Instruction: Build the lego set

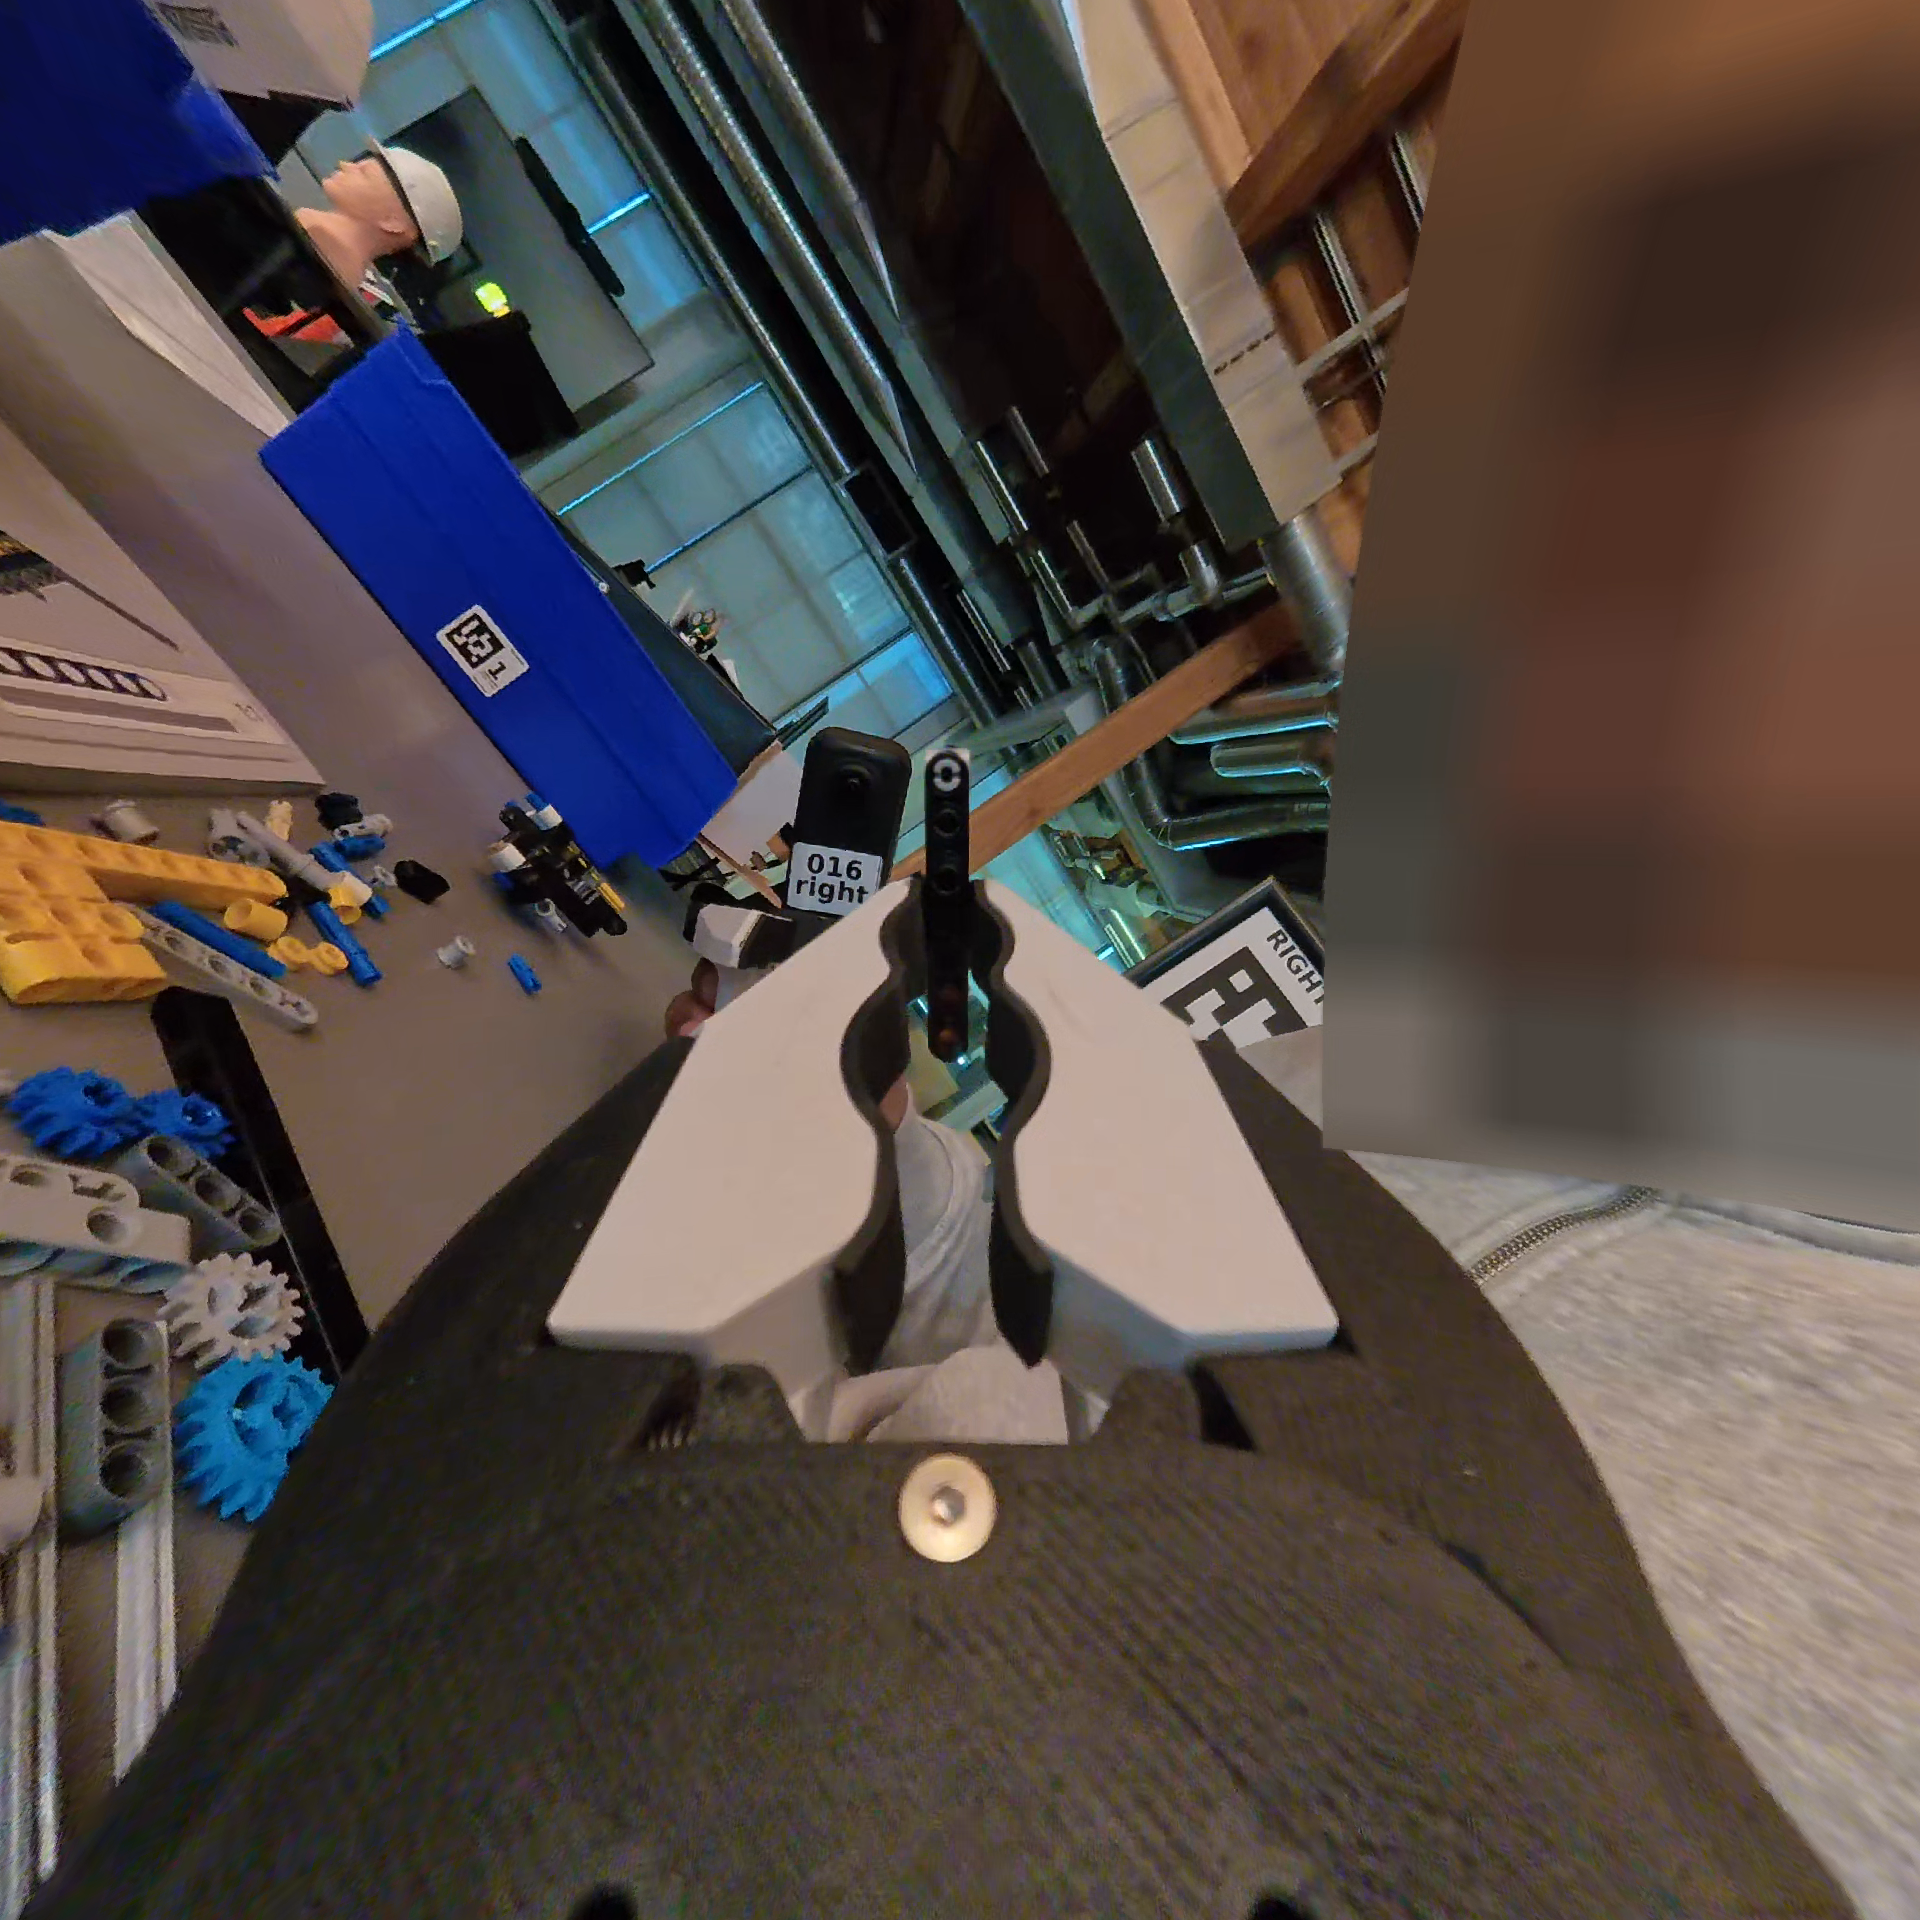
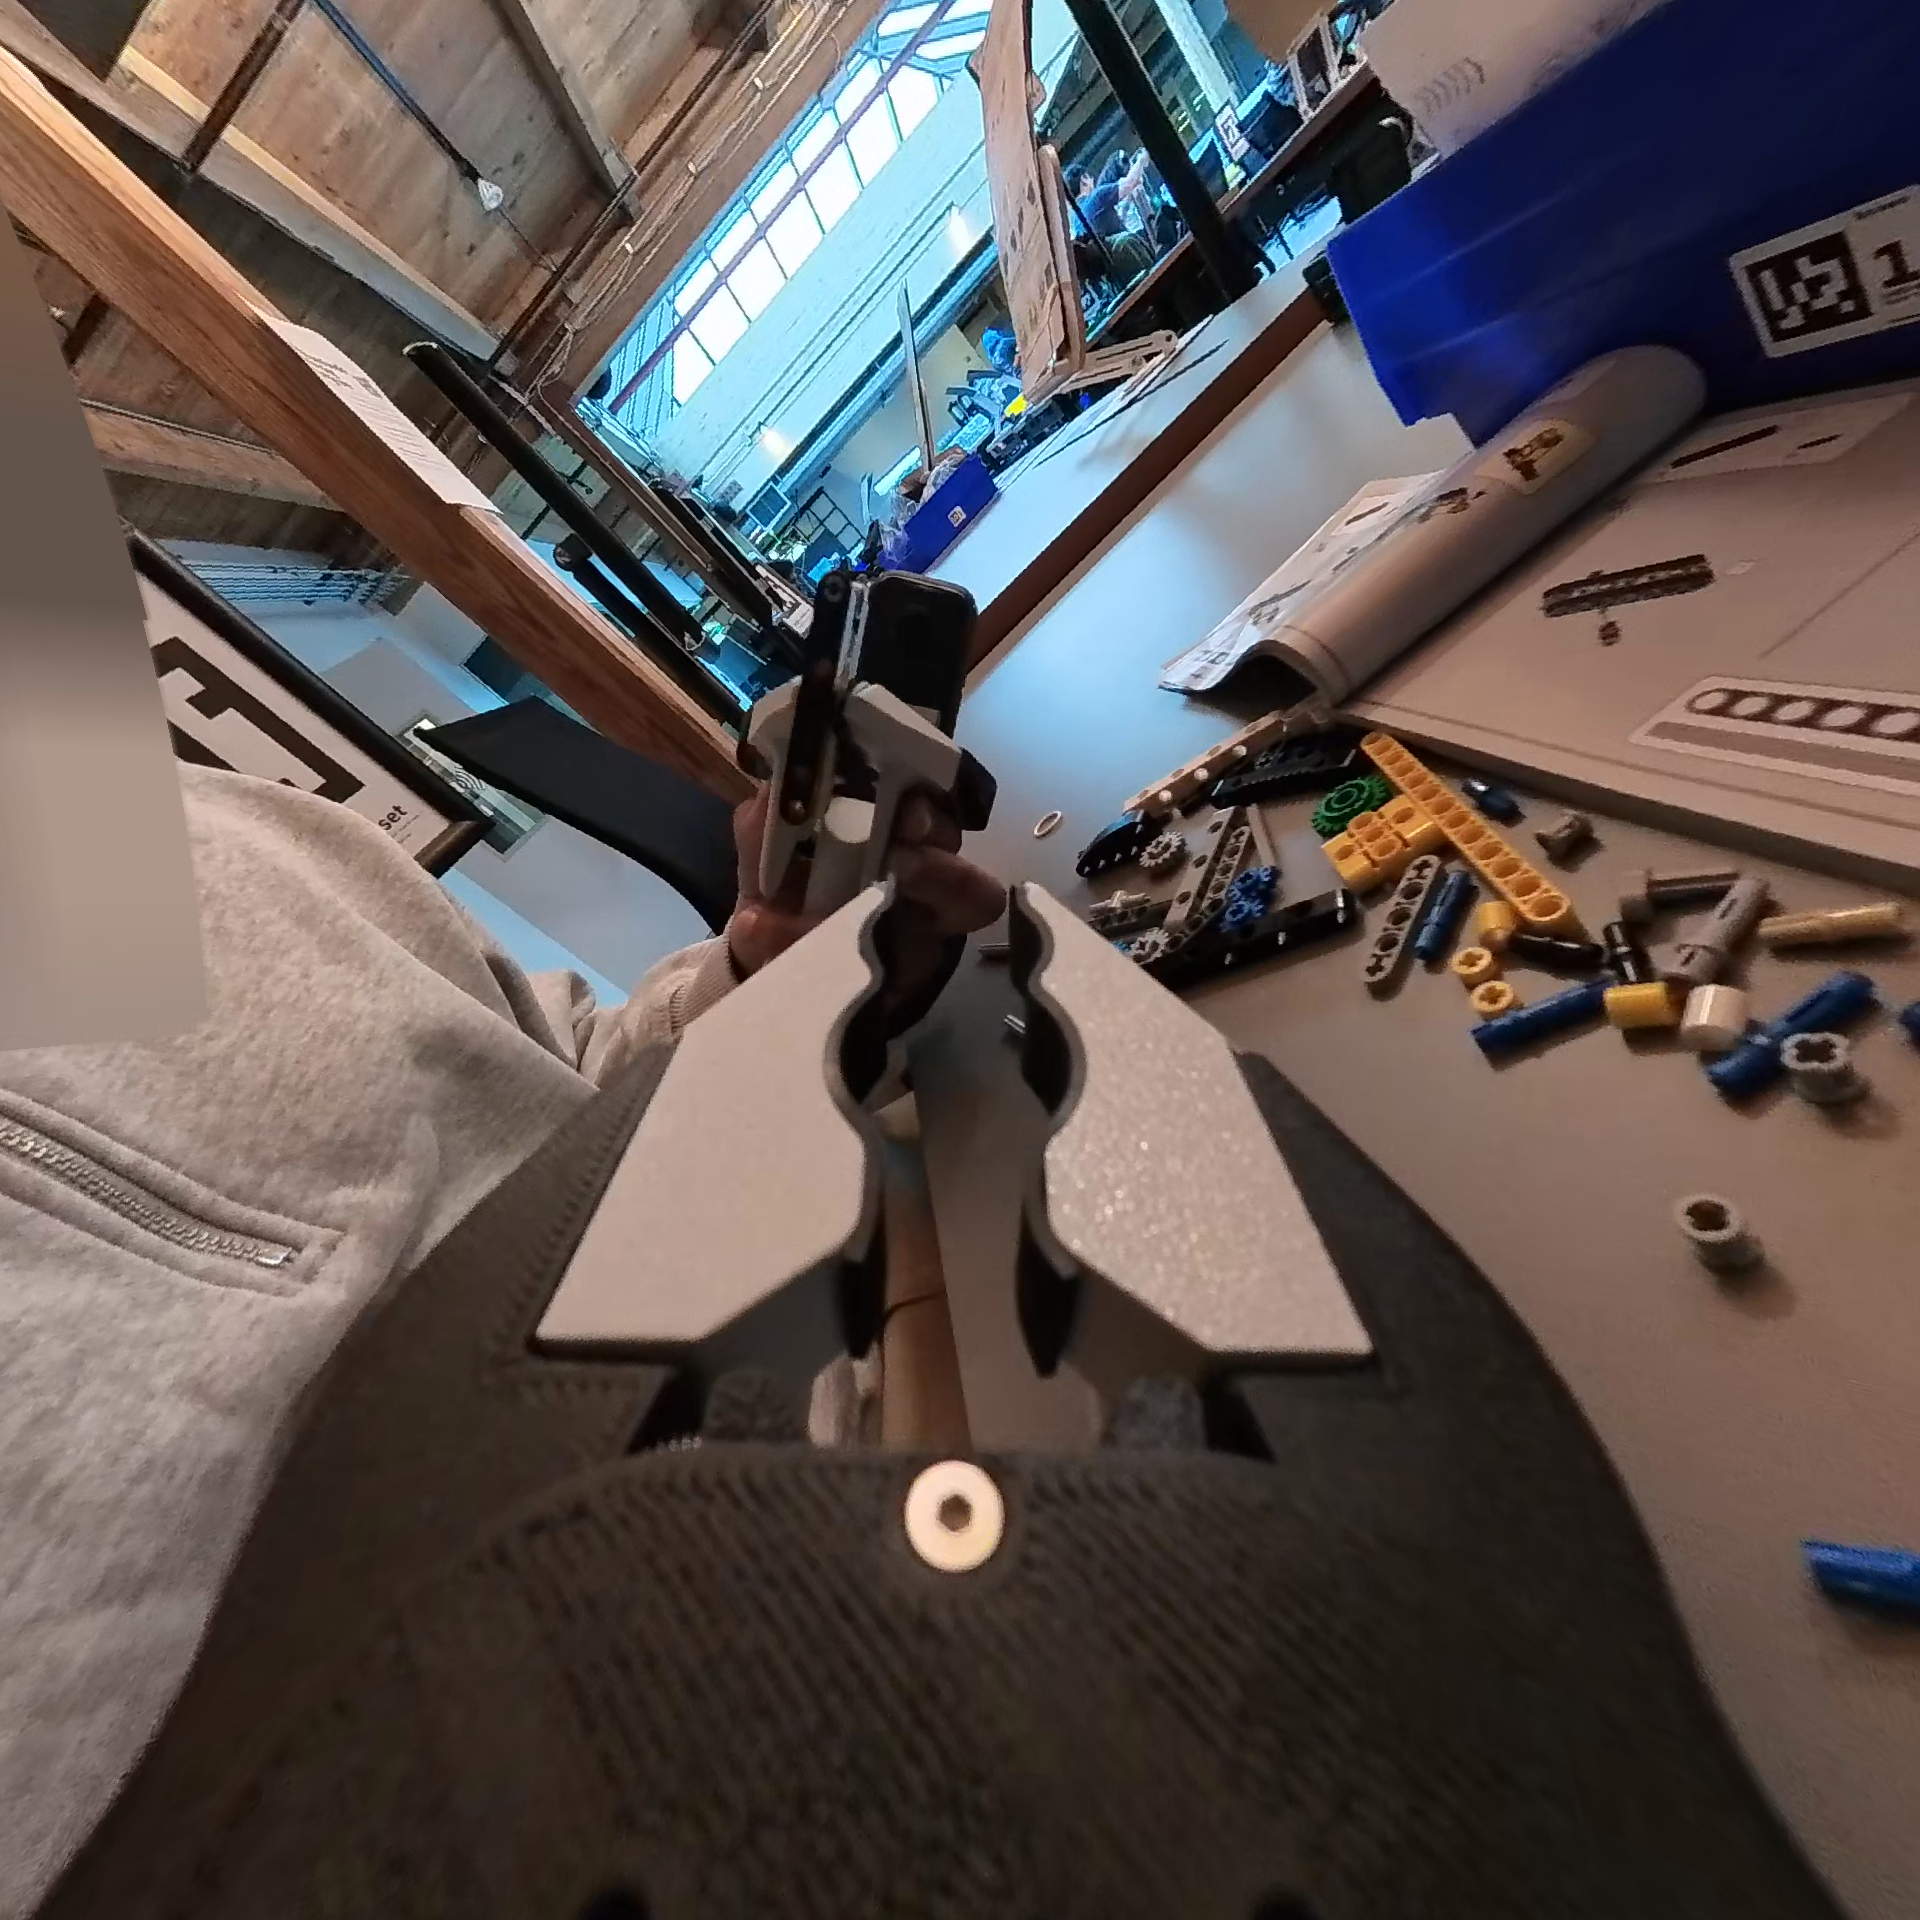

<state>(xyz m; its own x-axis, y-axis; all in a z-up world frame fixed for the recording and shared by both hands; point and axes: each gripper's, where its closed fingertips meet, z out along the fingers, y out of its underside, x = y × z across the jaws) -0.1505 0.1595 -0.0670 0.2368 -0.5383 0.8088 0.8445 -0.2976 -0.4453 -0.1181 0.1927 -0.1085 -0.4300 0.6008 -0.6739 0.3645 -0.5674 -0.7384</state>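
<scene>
Left wrist view: the left gripper (image 1: pixel 943 940) has its jaws pinching a slim black lego beam with round holes (image 1: pixel 947 868), which stands upright and pokes out past the tips. Just beyond the jaws, slightly left, is the right gripper (image 1: pixel 750 940) with its black camera (image 1: pixel 850 805). Well left of the jaws, loose lego pieces lie on the grey desk (image 1: pixel 416 1070): a flat yellow studless frame (image 1: pixel 73 914), blue plastic gears (image 1: pixel 244 1423) and a white gear (image 1: pixel 231 1307). A blue plastic bin (image 1: pixel 488 613) stands farther off.

Right wrist view: the right gripper (image 2: pixel 943 925) has its jaws slightly spread, with nothing between them. Ahead of them, a little left, the left gripper (image 2: pixel 821 805) (held in a hand) grips the black beam (image 2: pixel 821 686). Right of the jaws, scattered pieces include a yellow holed beam (image 2: pixel 1465 831), a green gear (image 2: pixel 1348 803) and blue pins (image 2: pixel 1538 1013), with an open instruction booklet (image 2: pixel 1662 582) beyond.
</scene>
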